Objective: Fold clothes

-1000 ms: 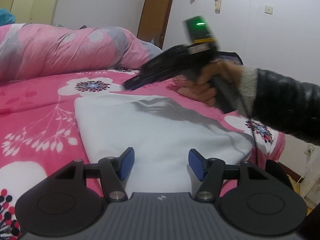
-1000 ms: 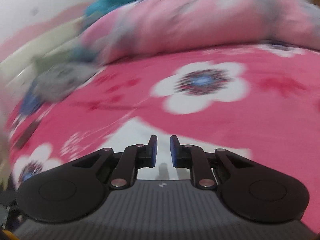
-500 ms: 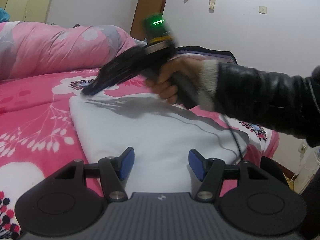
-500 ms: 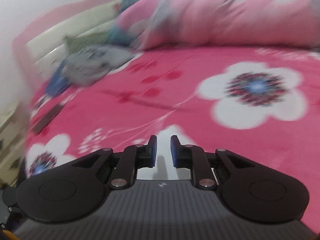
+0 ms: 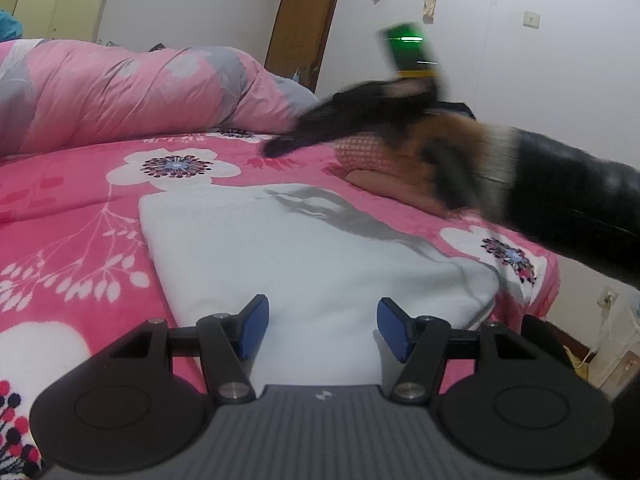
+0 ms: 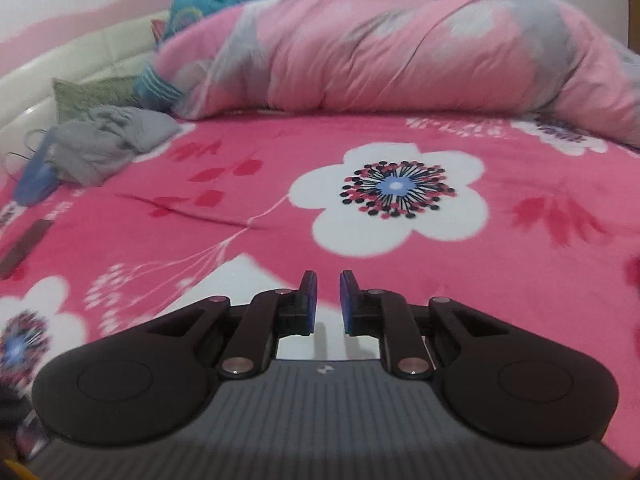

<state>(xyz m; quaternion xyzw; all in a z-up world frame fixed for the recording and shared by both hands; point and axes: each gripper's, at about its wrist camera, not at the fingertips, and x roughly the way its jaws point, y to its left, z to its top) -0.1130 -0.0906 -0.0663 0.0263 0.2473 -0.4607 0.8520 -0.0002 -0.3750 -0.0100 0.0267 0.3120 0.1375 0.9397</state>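
White folded garment (image 5: 304, 264) flat on pink floral blanket (image 5: 80, 216), near edge just under left gripper (image 5: 322, 328), jaws wide apart, empty. Right gripper (image 6: 325, 298) over far corner, almost together, gripping nothing. Risk: dragging layers, spoiling fold.

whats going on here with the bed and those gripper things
A person is folding clothes on a bed with a hand-held gripper in each hand. A white garment lies folded flat on the pink floral blanket. The left hand-held gripper hangs open just over its near edge, holding nothing. The right hand-held gripper is raised above the garment's far side, its jaws nearly closed and empty. A rolled pink quilt lies at the head of the bed, a crumpled grey garment beside it.
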